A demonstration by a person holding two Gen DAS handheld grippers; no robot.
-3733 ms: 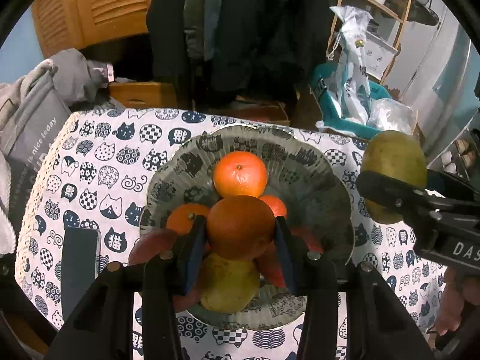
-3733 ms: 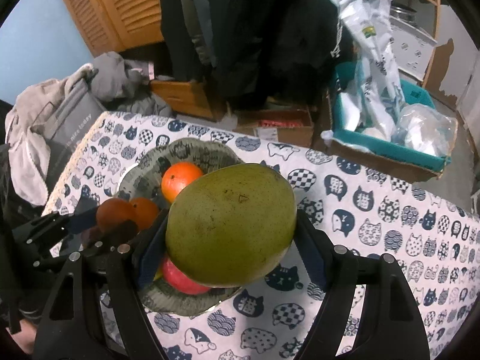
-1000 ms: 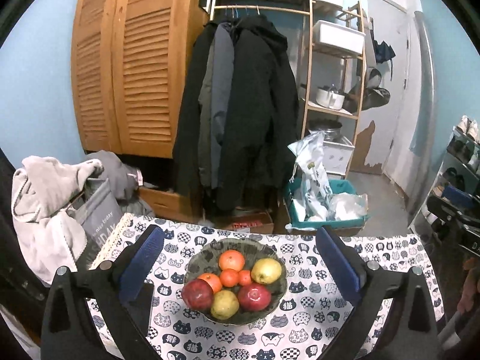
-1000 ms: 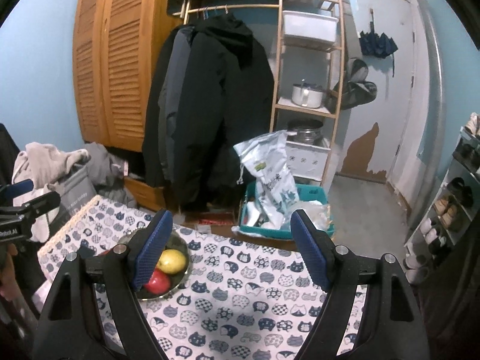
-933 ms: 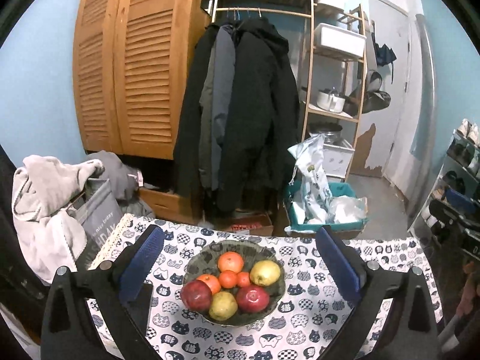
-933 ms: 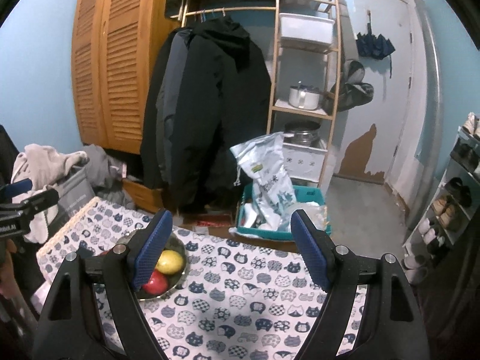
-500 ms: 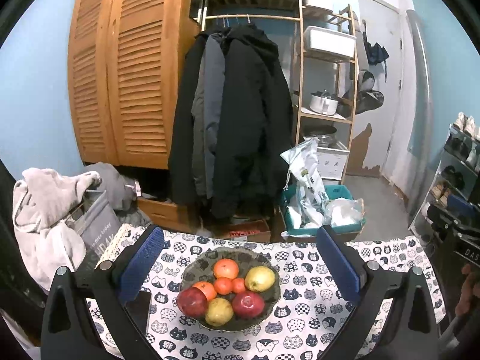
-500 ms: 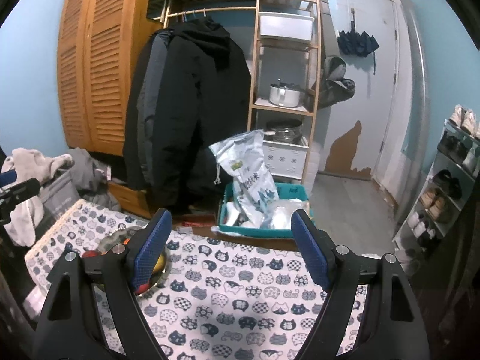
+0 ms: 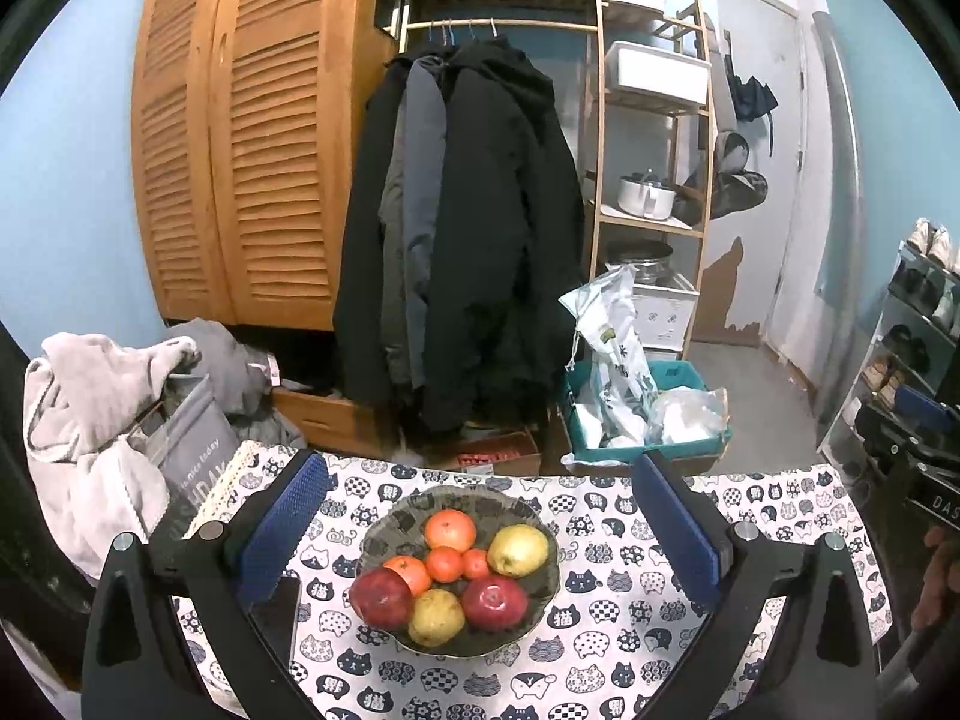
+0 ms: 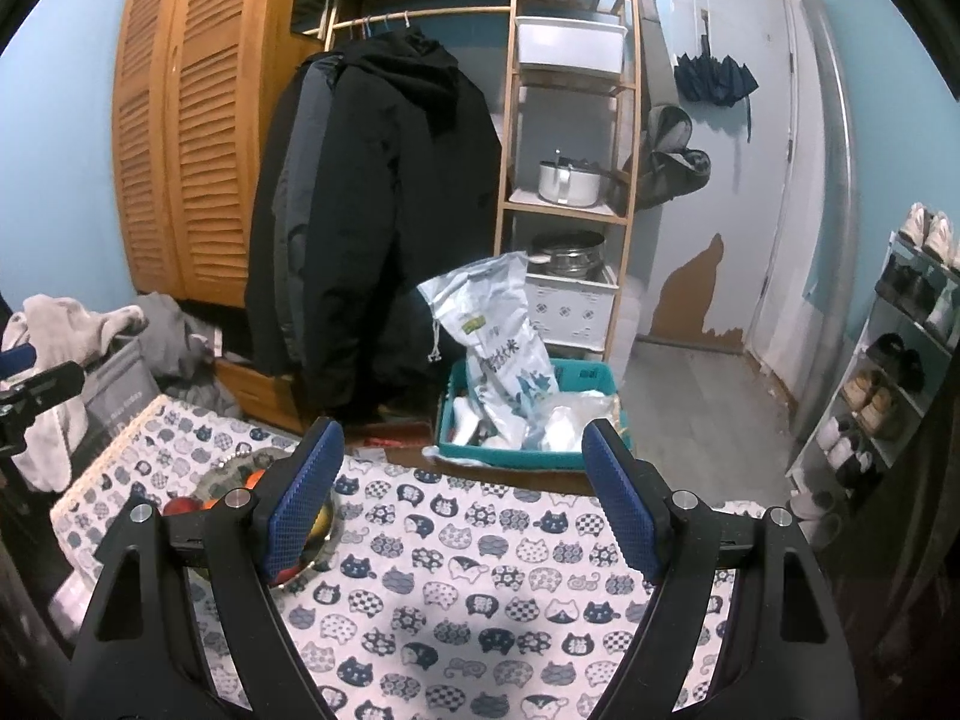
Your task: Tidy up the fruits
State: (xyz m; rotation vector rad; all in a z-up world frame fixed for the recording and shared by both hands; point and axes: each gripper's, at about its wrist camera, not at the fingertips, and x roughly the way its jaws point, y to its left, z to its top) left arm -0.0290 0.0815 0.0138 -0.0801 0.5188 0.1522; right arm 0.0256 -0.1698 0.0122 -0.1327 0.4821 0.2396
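A patterned bowl (image 9: 390, 525) sits on the cat-print tablecloth (image 9: 606, 618) and holds several fruits: oranges (image 9: 450, 530), two red apples (image 9: 494, 602), a yellow-green apple (image 9: 518, 549) and a yellow pear (image 9: 437, 617). My left gripper (image 9: 480, 531) is open and empty, well back from the bowl and above it. My right gripper (image 10: 462, 483) is open and empty over the right part of the table. In the right wrist view the bowl (image 10: 240, 468) is mostly hidden behind the left finger.
A dark phone (image 9: 273, 618) lies left of the bowl. Beyond the table are hanging coats (image 9: 462, 228), a wooden wardrobe (image 9: 240, 138), a shelf rack (image 9: 651, 180), a teal bin with bags (image 9: 642, 414) and a pile of clothes (image 9: 102, 420).
Both grippers let go of their fruits, opened wide and pulled back and up from the table. The green fruit and the orange now lie in the bowl. The right view has turned rightward.
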